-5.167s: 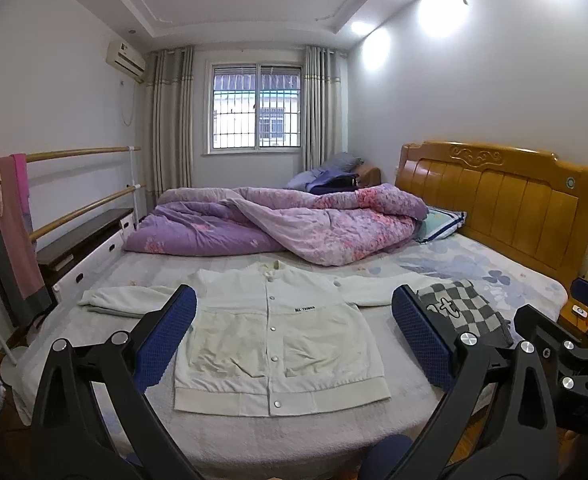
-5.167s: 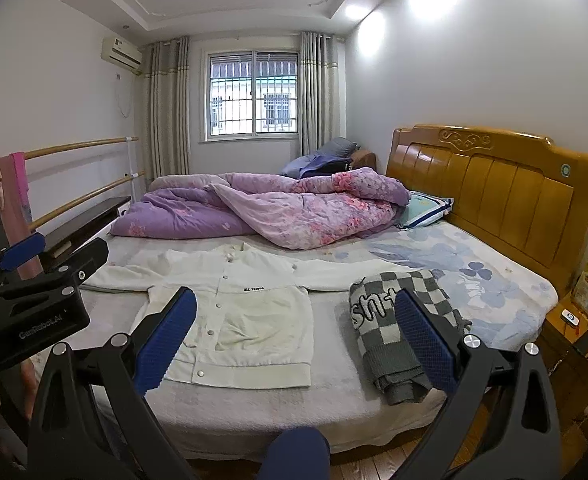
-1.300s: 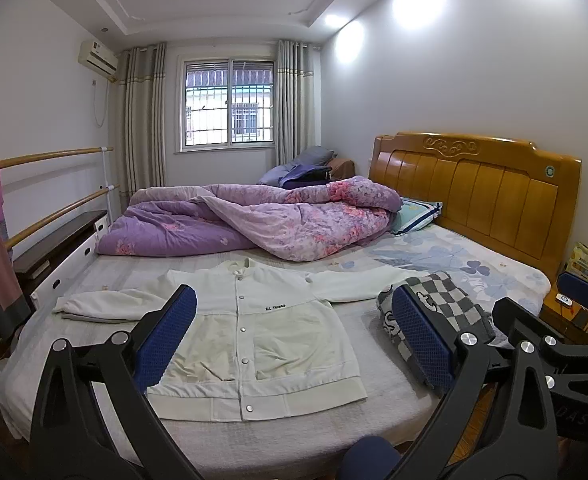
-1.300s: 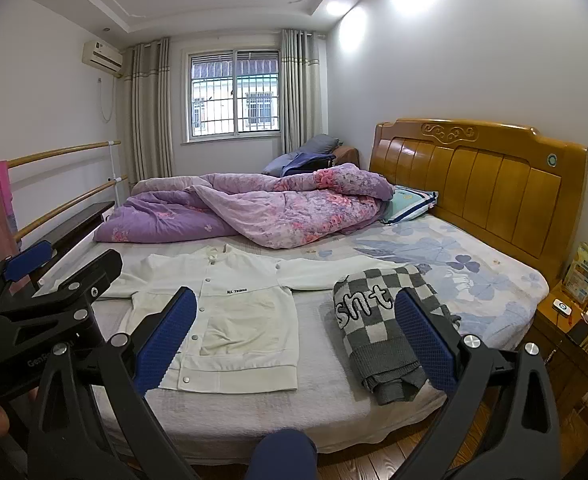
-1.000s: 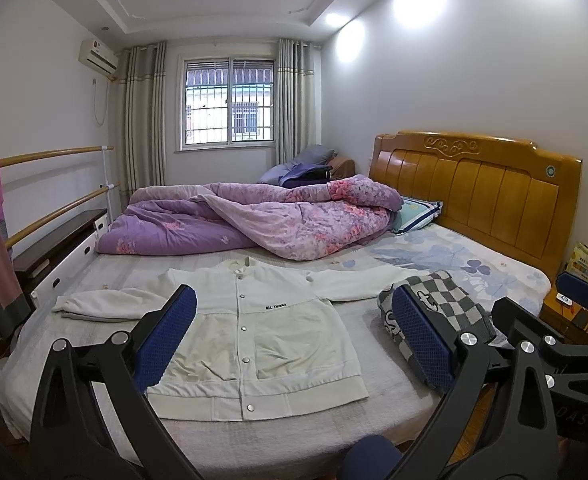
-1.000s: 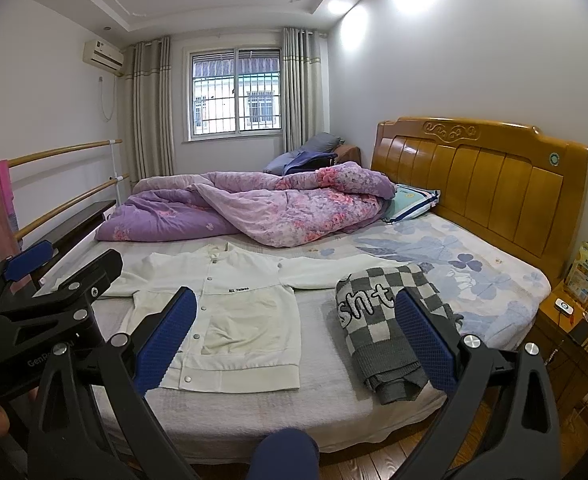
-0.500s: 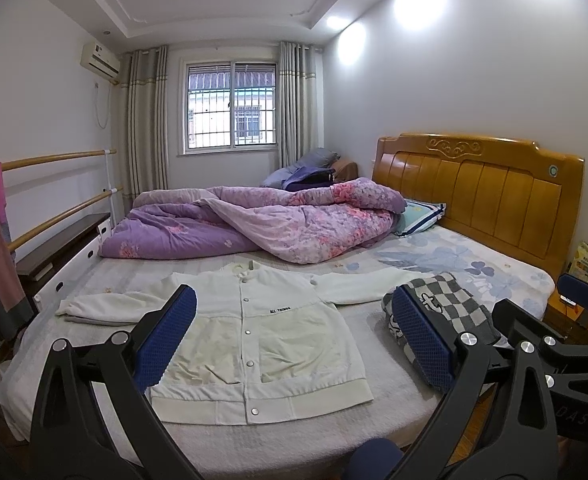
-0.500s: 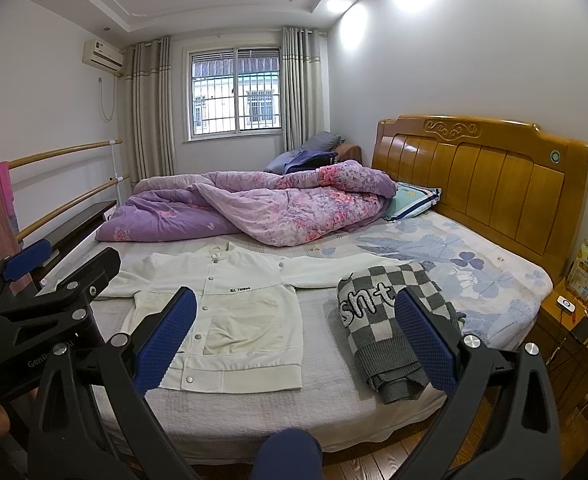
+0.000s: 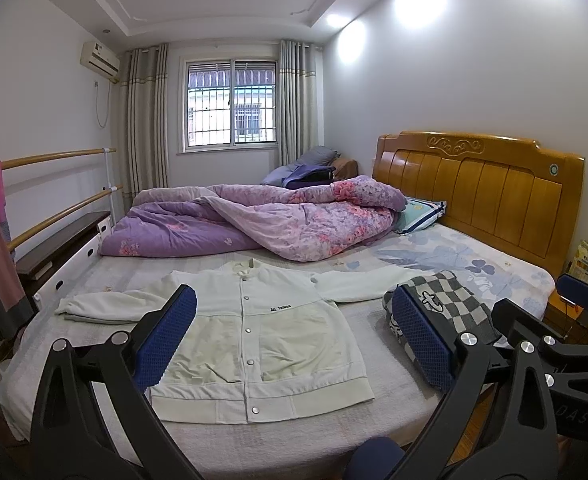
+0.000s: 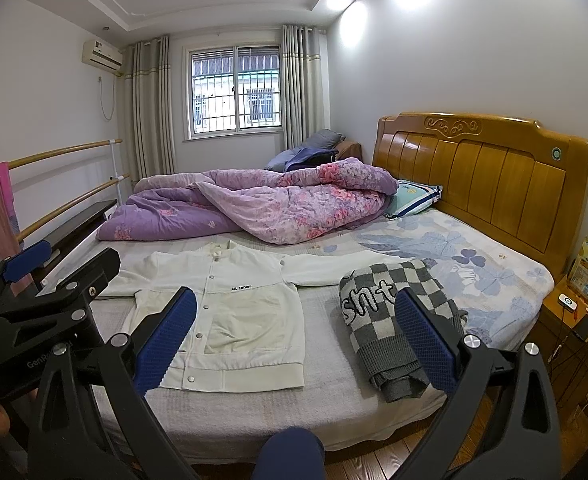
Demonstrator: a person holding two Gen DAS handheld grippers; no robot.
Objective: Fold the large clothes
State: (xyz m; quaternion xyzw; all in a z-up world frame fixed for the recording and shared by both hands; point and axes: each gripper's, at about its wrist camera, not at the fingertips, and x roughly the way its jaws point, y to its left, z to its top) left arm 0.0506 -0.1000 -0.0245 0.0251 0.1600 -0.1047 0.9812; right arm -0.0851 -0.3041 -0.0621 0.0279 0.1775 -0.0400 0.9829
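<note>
- Jacket (image 9: 254,328) hasn't moved on the bed (image 9: 373,420), flat and buttoned, sweater (image 10: 389,320) just beside it.
- Left gripper (image 9: 294,336) and right gripper (image 10: 294,340) still hover spread wide, so folding hasn't started.

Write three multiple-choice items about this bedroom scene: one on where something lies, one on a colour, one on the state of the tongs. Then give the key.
1. Where does the checked sweater lie relative to the white jacket?
A. On top of it
B. Beside it, toward the headboard
C. Under the quilt

2. What colour is the quilt heaped at the far side of the bed?
A. Purple with pink flowers
B. Plain green
C. Orange stripes

3. How do the left tongs and right tongs stand?
A. Both shut on the jacket
B. One open, one shut
C. Both open, holding nothing

Key: B, the sweater sits folded next to the jacket on the headboard side; A, the cover is purple and floral; C, each pair of blue pads stands wide apart above the bed.
</note>
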